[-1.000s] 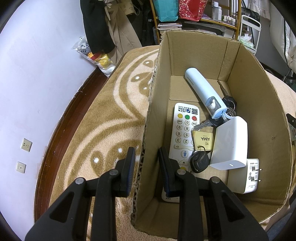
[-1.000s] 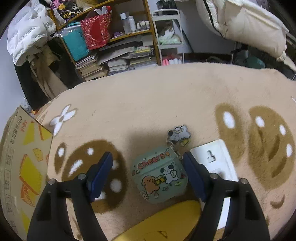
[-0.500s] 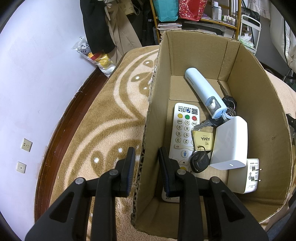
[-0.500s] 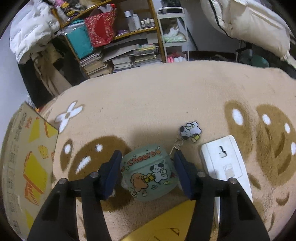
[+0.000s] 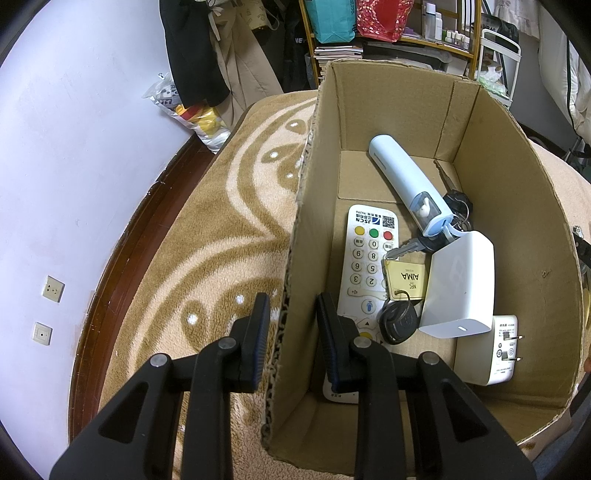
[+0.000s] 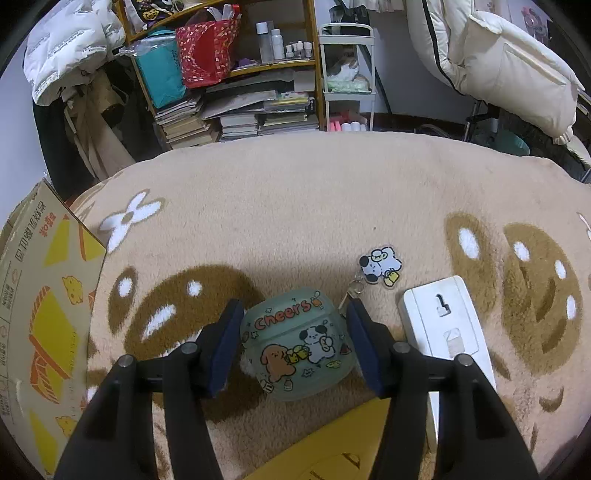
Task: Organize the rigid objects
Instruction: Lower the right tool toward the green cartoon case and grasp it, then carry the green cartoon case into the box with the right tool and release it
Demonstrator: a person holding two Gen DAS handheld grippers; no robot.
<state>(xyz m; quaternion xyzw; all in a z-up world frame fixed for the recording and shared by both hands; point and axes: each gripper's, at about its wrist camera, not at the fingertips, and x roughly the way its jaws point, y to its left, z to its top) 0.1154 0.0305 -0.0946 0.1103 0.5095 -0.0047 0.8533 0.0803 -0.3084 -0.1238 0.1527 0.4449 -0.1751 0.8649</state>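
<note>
The right claw (image 6: 291, 343), jaws just narrowed, clamps the pale green cartoon-printed case (image 6: 297, 343); the left claw (image 5: 290, 341) pinches the brown cardboard box's wall (image 5: 295, 258).

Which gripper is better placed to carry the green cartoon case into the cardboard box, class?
Right. The right gripper is closed on the green case, while the left gripper clamps the cardboard box wall.

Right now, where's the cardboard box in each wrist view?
Left wrist: cardboard box fills centre and right, open top toward the camera, its near-left wall between the left gripper jaws.
Right wrist: only its printed outer side at the left edge.
Shared landmark: the red patterned bag on the shelf.
</note>
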